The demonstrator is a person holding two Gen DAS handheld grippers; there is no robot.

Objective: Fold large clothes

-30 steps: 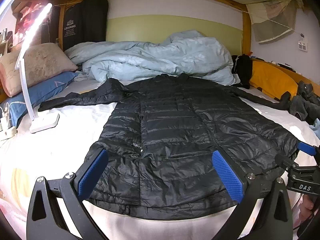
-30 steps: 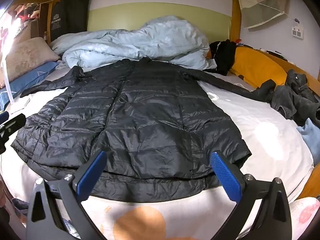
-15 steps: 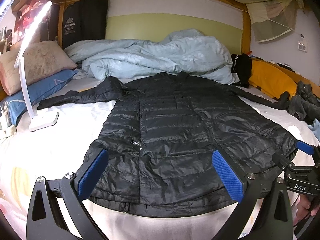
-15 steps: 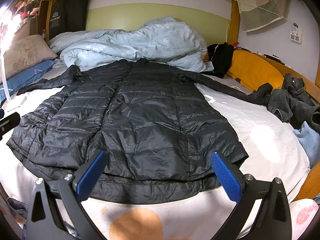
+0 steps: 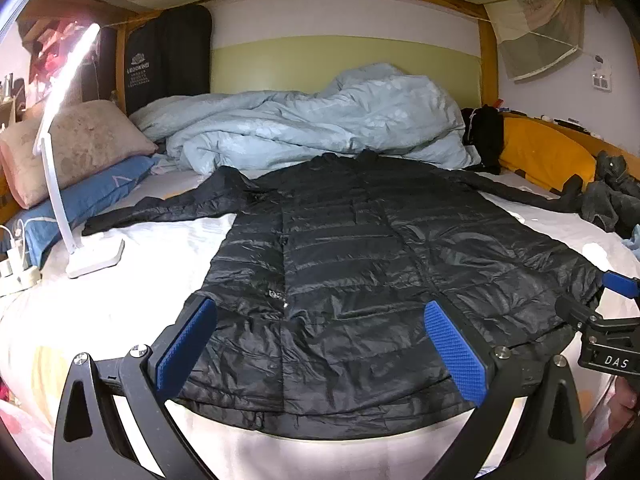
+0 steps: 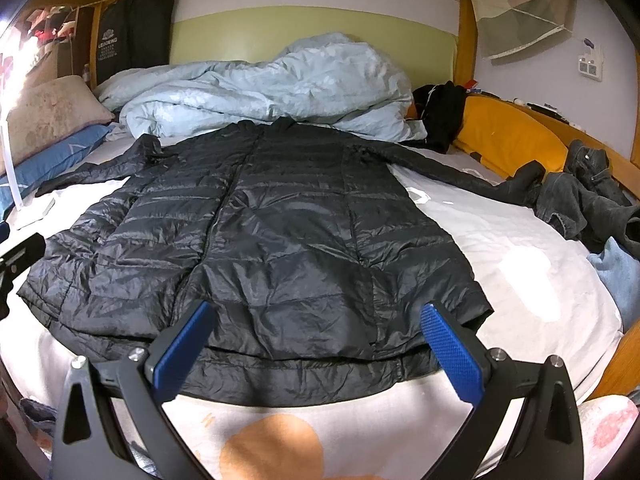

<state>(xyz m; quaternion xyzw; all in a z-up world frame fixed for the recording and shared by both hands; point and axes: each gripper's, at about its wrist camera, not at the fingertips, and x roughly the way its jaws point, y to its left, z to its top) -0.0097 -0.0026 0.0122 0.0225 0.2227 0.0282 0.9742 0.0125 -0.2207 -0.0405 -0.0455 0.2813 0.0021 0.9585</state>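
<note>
Left wrist view: the bed (image 5: 120, 320) carries a black coat (image 5: 360, 272) spread flat, hem nearest. The left gripper (image 5: 320, 344) and right gripper (image 6: 316, 344) hover over that hem, jaws spread, holding nothing.

bare sheet (image 5: 168, 240) lies open on my left beside the black coat (image 5: 360, 264), but the white lamp base (image 5: 96, 258) stands there. on my right, bare sheet (image 6: 520, 248) is open until the heap of dark clothes (image 6: 588, 204). the rumpled blue quilt (image 6: 272, 92) blocks the far end.
</note>
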